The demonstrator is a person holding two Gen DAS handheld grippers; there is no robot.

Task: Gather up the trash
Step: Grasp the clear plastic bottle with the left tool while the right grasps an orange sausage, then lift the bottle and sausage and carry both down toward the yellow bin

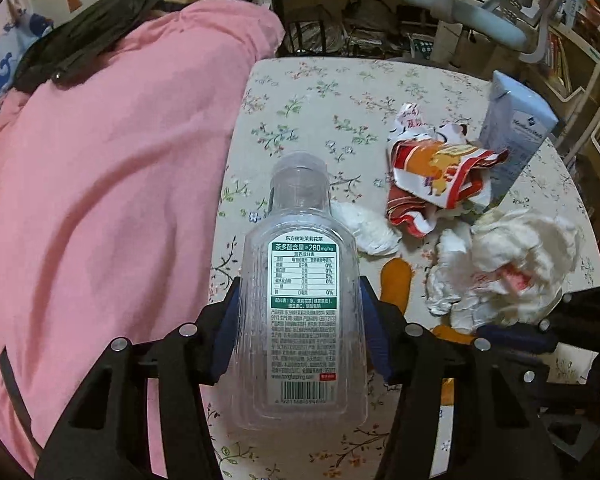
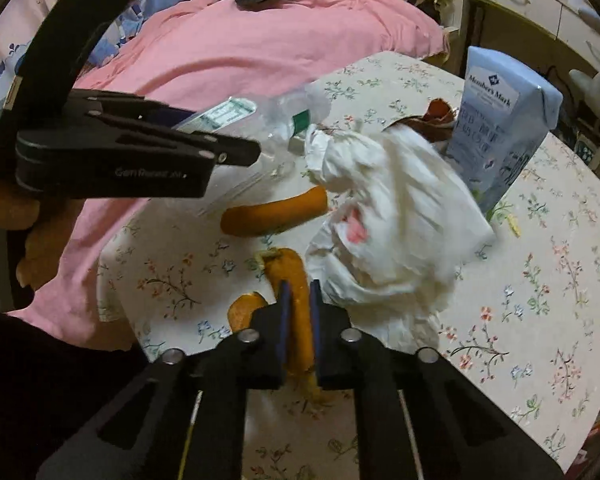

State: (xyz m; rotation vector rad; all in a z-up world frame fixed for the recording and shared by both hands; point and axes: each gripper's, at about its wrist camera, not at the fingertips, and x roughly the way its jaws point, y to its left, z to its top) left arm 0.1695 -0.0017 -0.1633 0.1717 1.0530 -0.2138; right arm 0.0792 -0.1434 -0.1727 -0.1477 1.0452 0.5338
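Clear plastic fills the middle of the left wrist view: the left gripper [image 1: 300, 320] is closed on an empty tea bottle [image 1: 300, 300], its blue pads [image 1: 228, 328] pressing the ribbed sides at mid-body, cap end pointing away from us over the floral table [image 1: 320, 92]. We judge the bottle thin-walled, so we keep the squeeze just firm enough to stop it slipping and carry it level toward wherever the trash is gathered; no bin shows in either view. From this view we count one bottle, one red-and-orange snack wrapper [image 1: 436, 176], two wads of white tissue (a small tissue [image 1: 368, 228] beside the bottle and a large tissue wad [image 1: 504, 260]), one blue carton [image 1: 516, 136] standing upright, and at least one piece of orange peel [image 1: 396, 280]. In the right wrist view, the right gripper [image 2: 299, 300] is nearly closed around a strip of peel [image 2: 296, 300], which lies between the pads on the table; we cannot tell whether it is lifted yet. We advise lifting slowly, since peel is limp and may sag free. Here we count three peel pieces, one tissue wad, one carton, and the bottle held in the other gripper at upper left.
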